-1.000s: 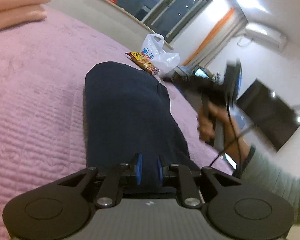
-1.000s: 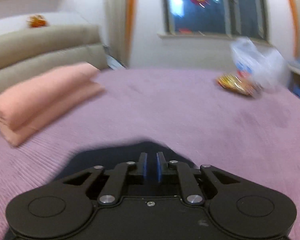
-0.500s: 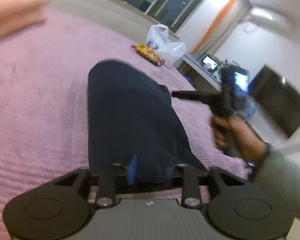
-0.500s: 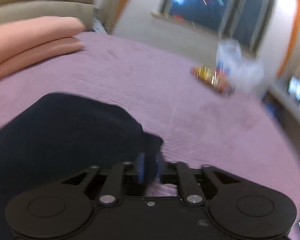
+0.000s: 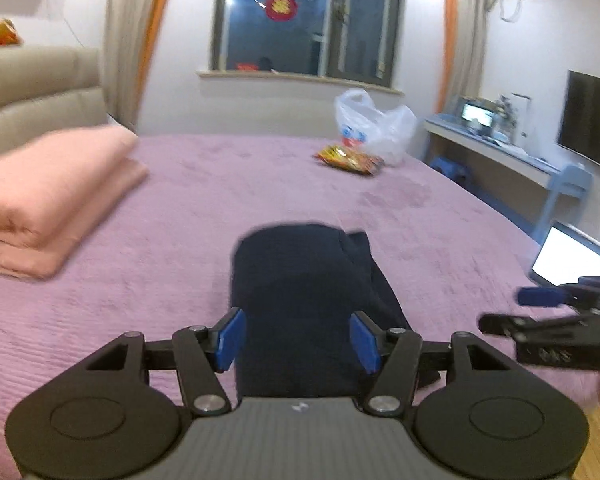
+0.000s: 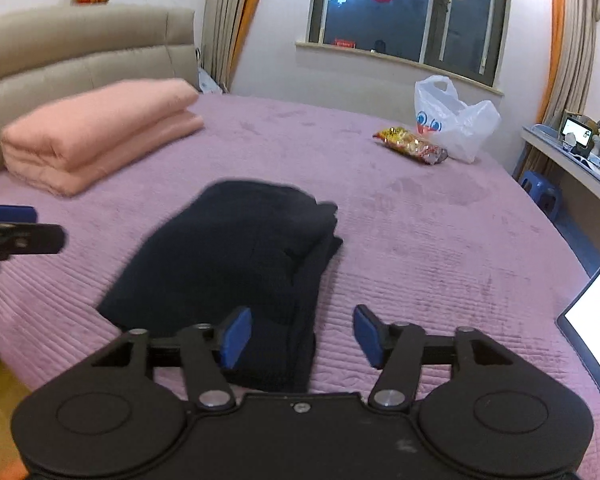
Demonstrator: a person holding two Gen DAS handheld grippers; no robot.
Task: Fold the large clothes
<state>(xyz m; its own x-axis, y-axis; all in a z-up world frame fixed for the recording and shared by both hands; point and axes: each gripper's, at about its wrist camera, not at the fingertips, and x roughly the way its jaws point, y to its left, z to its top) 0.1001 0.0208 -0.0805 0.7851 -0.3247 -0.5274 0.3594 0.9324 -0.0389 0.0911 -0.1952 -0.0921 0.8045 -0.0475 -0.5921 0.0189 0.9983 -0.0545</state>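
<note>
Navy clothing (image 6: 236, 256), folded into a long thick bundle, lies on the purple bedspread (image 6: 420, 248) near the bed's front edge, and everything else is placed here by reference to it. Behind it and to the left, by the beige headboard (image 6: 80, 44), sits a folded pink blanket (image 6: 100, 132), well apart from the bundle. Behind it and to the right lie a yellow-red snack packet (image 6: 410, 146) and, touching that packet's far side, a white plastic bag (image 6: 452, 120) below the dark window (image 6: 408, 12). The left gripper (image 5: 298, 338) hovers over the bundle's near end, its blue pads (image 5: 230, 338) spreading apart; the cloth shows between them but neither pad presses on it. The right gripper (image 6: 302, 334) hangs over the bundle's near right corner, its jaws likewise opening, with cloth below the left pad and bare bedspread below the right, nothing pinched. Right of the bundle, off the bed's edge, a lit laptop screen (image 6: 592, 332) glows. In the left wrist view the right gripper's fingers (image 5: 540, 296) reach in from the right, clear of the cloth.
</note>
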